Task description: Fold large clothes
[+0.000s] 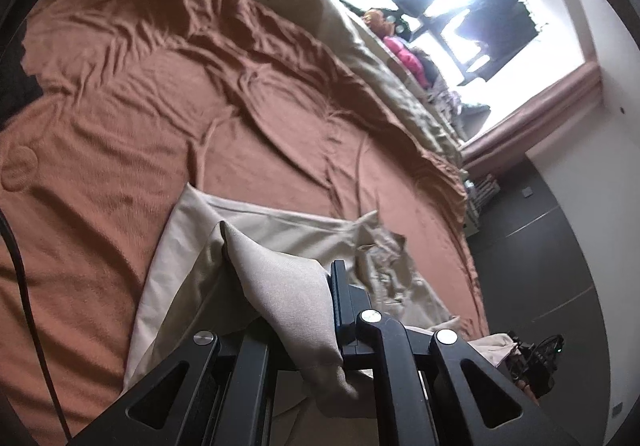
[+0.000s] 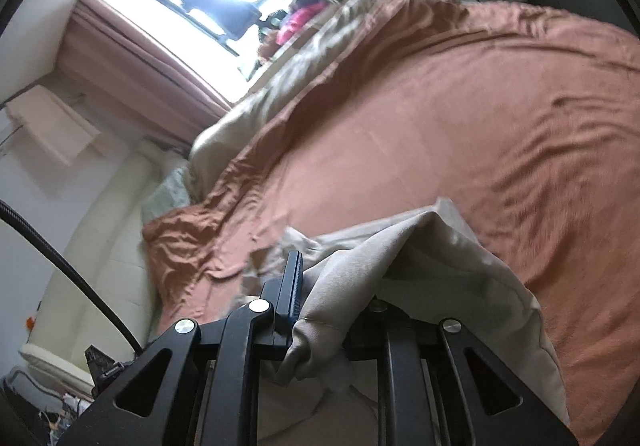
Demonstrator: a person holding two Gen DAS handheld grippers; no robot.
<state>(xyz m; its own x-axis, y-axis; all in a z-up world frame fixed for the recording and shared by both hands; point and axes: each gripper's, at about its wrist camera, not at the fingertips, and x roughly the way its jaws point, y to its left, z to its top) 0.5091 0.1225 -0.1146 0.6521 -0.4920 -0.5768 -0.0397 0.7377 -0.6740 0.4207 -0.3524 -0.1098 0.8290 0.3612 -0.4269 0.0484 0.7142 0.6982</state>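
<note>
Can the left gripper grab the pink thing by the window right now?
Probably not. The left gripper is shut on the beige garment, and the pink thing lies far across the brown bedspread.

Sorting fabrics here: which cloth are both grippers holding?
The beige garment, clamped by left gripper and right gripper; the rust-orange bedspread lies flat, unheld.

The garment [image 1: 288, 286] is beige woven cloth, matt and smooth. The bedspread [image 1: 140, 117] is rust-brown cloth, soft and wrinkled. The left gripper [image 1: 316, 286] is matt black plastic with shiny metal rivets.
</note>
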